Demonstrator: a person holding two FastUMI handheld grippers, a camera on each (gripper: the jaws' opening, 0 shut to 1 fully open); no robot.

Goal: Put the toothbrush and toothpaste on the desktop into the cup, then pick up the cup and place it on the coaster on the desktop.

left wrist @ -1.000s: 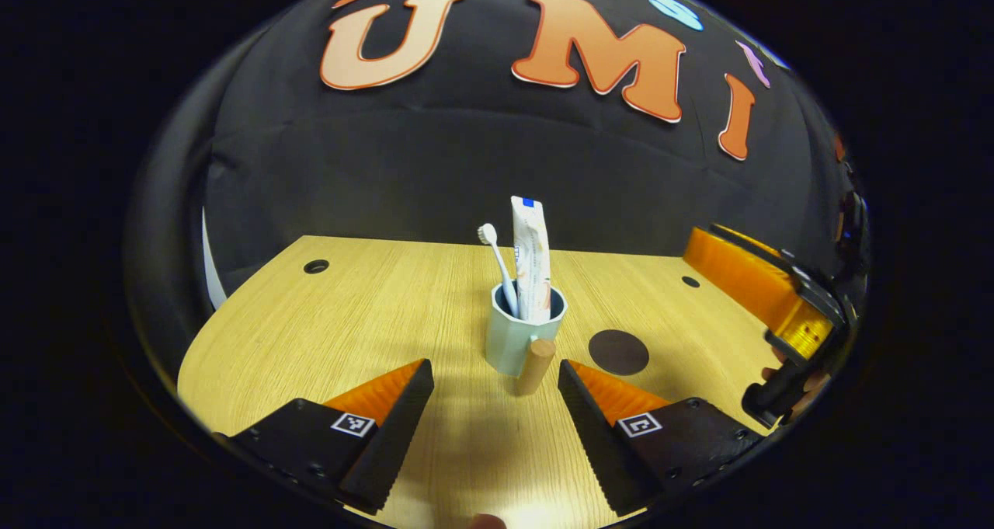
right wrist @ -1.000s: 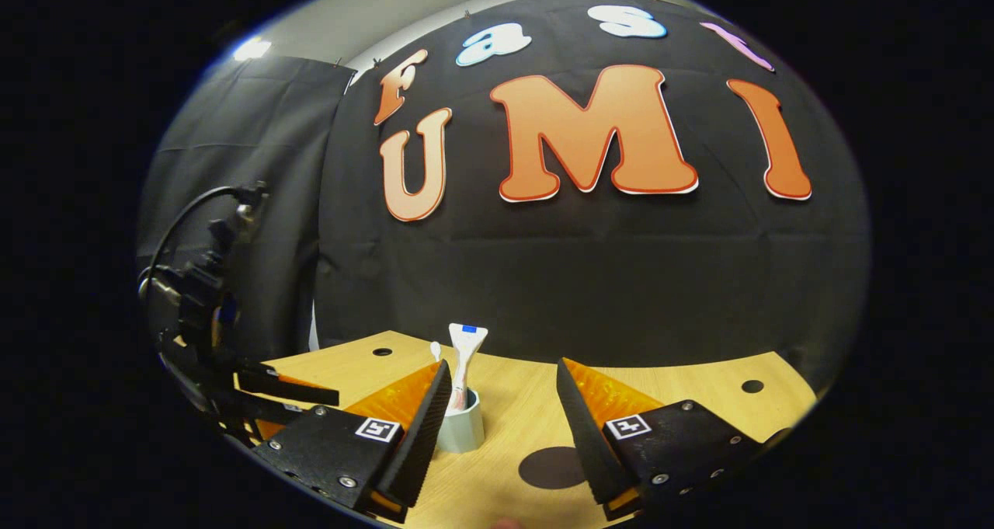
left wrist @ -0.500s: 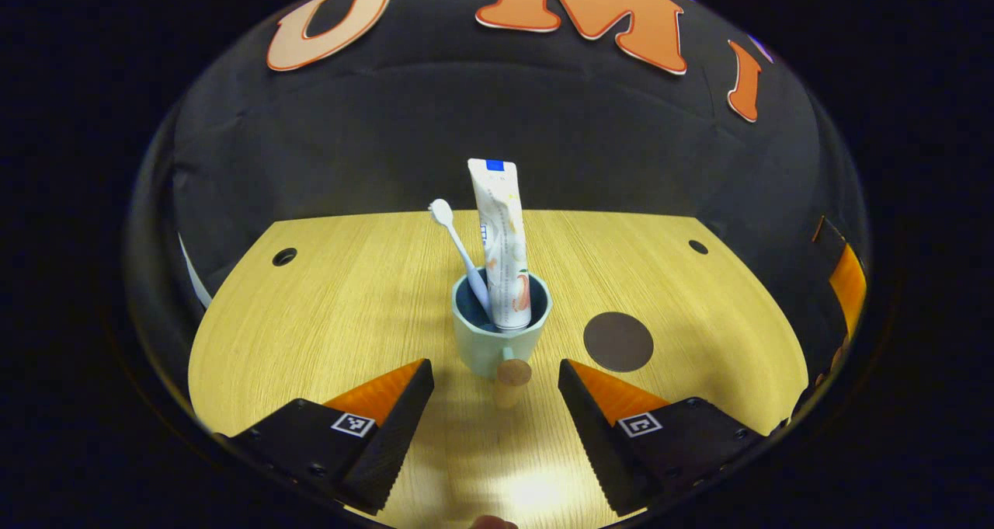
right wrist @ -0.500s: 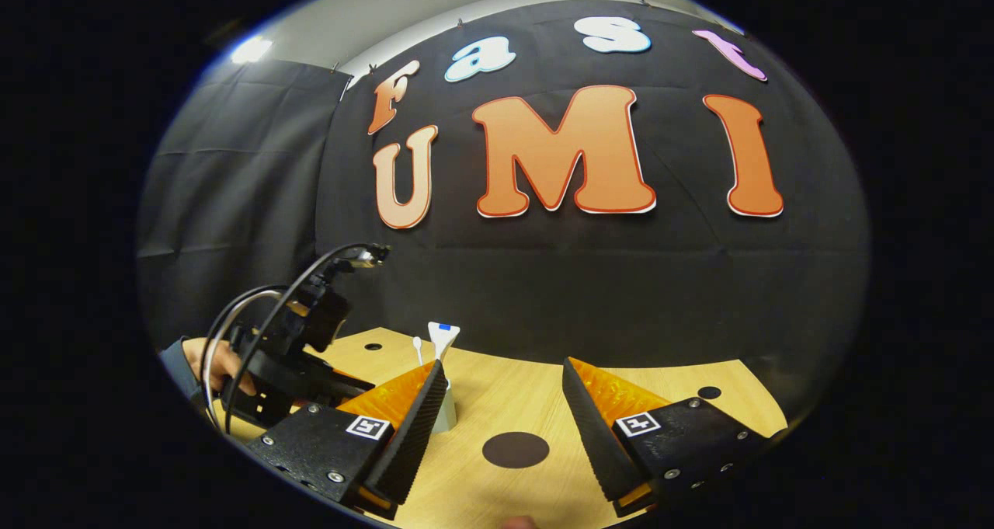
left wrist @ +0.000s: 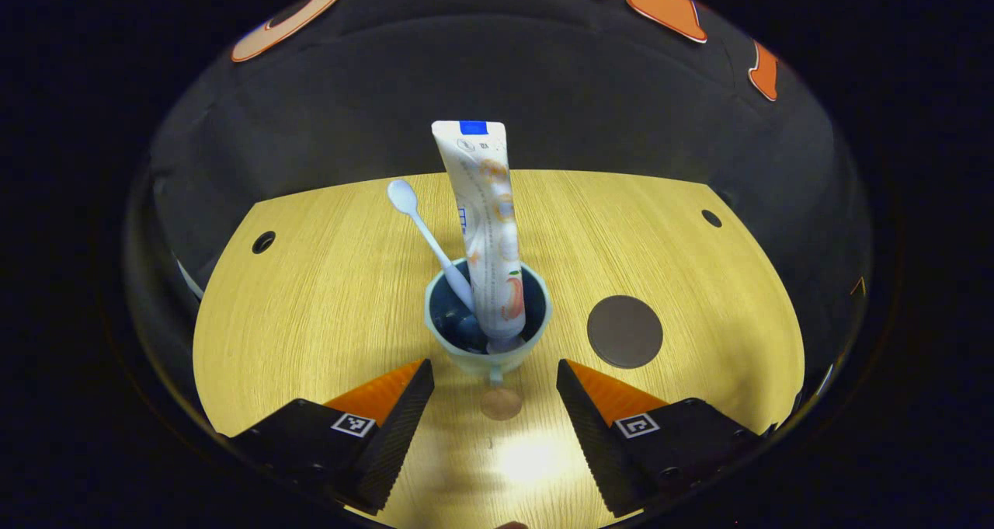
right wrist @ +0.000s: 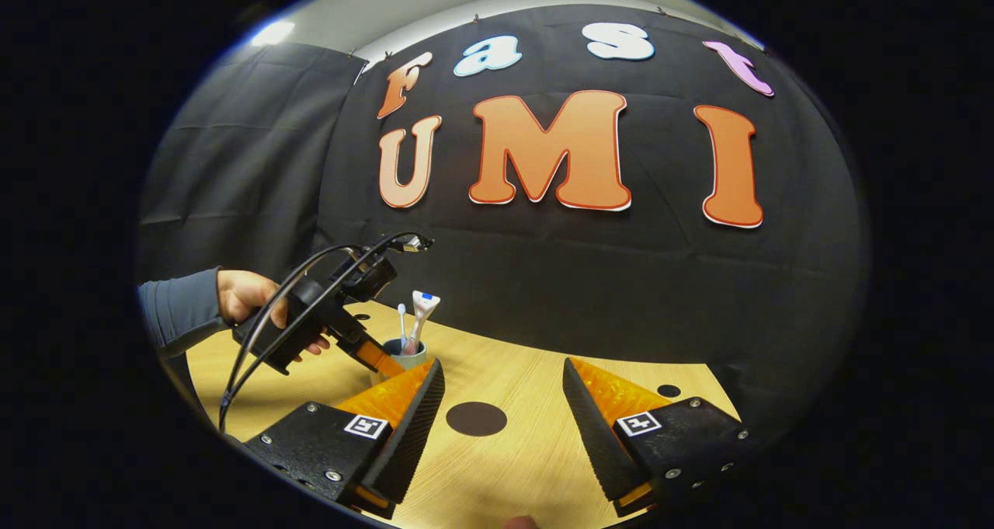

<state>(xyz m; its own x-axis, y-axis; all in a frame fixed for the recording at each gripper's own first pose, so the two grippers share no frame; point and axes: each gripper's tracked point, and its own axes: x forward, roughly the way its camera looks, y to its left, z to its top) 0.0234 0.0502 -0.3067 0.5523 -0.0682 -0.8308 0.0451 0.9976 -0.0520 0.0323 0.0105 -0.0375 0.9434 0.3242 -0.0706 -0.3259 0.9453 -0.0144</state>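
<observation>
Both items already in pale green ceramic cup (left wrist: 488, 335): white toothbrush (left wrist: 429, 238), printed white toothpaste tube (left wrist: 486, 226). Now closer over cup than second ago; left gripper (left wrist: 494, 408) wide, empty, straddling wooden cup handle (left wrist: 501, 403). Dark round coaster (left wrist: 624, 331) just right of cup, bare. Right gripper (right wrist: 502, 420) wide, empty, well back from cup. Handle grasp likely next.

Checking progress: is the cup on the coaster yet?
No. The cup stands on the bare desktop, apart from the coaster.

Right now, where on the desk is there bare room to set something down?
Bare wood runs left of the cup toward the round hole, and behind it to the far edge. Right of the coaster is free too. It is crowded near the left gripper, at the cup's handle.
</observation>
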